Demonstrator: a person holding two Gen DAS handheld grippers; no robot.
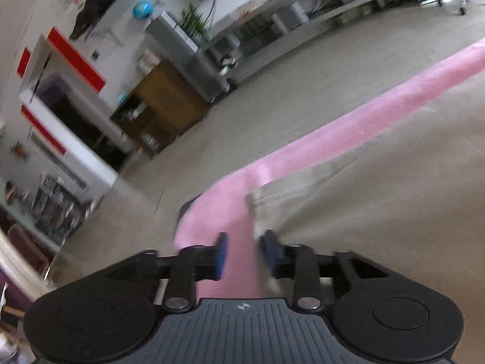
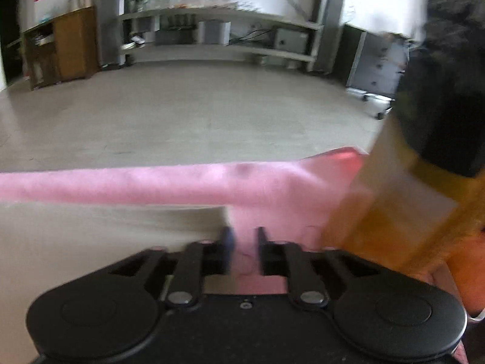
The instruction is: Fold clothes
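Observation:
A beige garment (image 1: 379,212) lies spread over a pink cloth (image 1: 348,121) that shows as a band along its far edge. My left gripper (image 1: 242,242) hovers at the garment's left corner, its blue pads (image 1: 222,250) a narrow gap apart with pink fabric showing between them. In the right wrist view the same beige garment (image 2: 91,230) and pink cloth (image 2: 151,182) appear. My right gripper (image 2: 244,239) sits at the garment's other corner, its fingers also slightly apart over pink fabric. Both views are blurred, so a pinch is unclear.
Grey floor (image 2: 197,115) stretches beyond the pink edge to a low shelf unit (image 2: 227,39) and a wooden cabinet (image 2: 69,42). A blurred orange and black shape (image 2: 424,166) crowds the right wrist view's right side. White and red shelving (image 1: 60,106) stands at the left.

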